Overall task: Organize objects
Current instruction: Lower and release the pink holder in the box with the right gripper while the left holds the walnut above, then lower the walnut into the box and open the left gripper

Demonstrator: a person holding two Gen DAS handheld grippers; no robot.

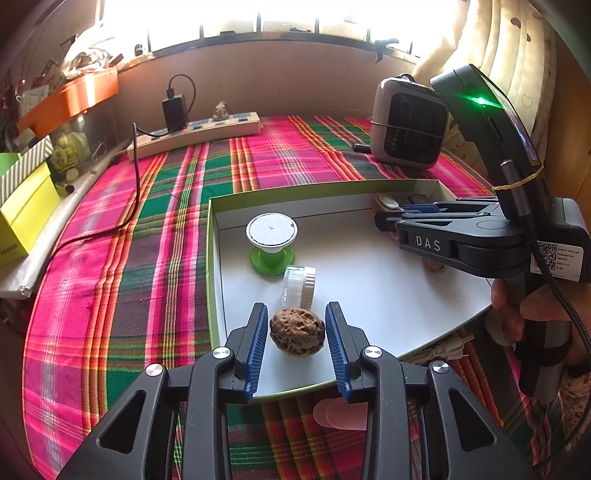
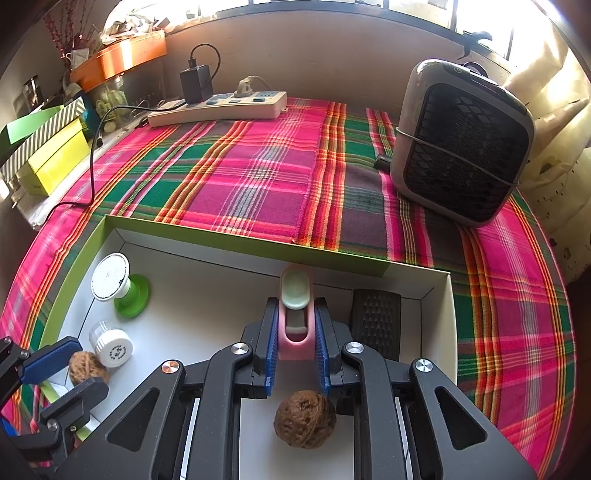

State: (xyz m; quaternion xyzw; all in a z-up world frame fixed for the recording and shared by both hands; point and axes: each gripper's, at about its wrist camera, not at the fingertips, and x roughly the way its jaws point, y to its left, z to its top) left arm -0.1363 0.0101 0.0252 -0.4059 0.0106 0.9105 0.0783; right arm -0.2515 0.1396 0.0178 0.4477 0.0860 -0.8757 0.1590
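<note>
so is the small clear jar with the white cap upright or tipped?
Tipped. The jar lies on its side on the tray floor, white cap facing sideways, just beyond the walnut.

A table is covered by a plaid cloth (image 2: 258,177) in pink, green and orange. Behind it is a beige wall (image 2: 314,55), and above the wall a window (image 1: 258,14) gives very strong daylight. A cream curtain (image 1: 517,48) hangs on the right. On the left, a shelf (image 1: 40,229) carries boxes

Pink-green plaid tablecloth (image 2: 258,177), white-lined tray (image 1: 369,280)
</note>
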